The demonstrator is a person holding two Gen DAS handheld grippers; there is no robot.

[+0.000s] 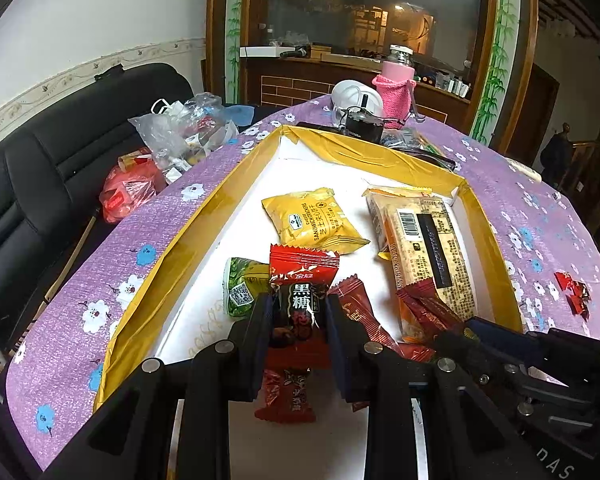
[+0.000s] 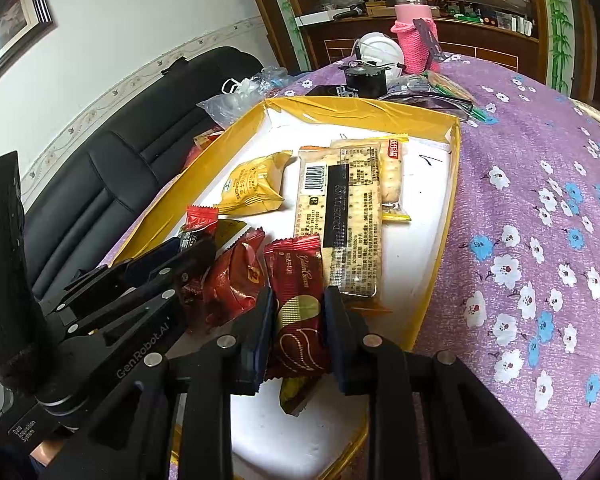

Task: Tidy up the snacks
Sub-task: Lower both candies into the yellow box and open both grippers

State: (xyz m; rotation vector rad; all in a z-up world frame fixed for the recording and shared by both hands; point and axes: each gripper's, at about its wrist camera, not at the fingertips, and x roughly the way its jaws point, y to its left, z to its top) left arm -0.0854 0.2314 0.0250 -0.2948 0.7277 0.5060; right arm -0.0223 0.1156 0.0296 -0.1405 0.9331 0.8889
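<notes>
A red brown-sugar candy packet (image 1: 298,312) is pinched between the closed-in fingers of the left gripper (image 1: 298,308), above the yellow-walled tray (image 1: 172,248). The right gripper (image 2: 298,312) likewise clamps a dark red wafer packet (image 2: 300,320). Inside lie one yellow cracker pack (image 1: 316,220) and two long cracker sleeves (image 2: 340,216) (the second shows clearly only in the right view). One green packet (image 1: 242,286) appears clearly only in the left view.

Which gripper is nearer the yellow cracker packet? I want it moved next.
Left. The left gripper sits just below the yellow cracker packet; the right gripper is further off, beside the long cracker pack.
</notes>
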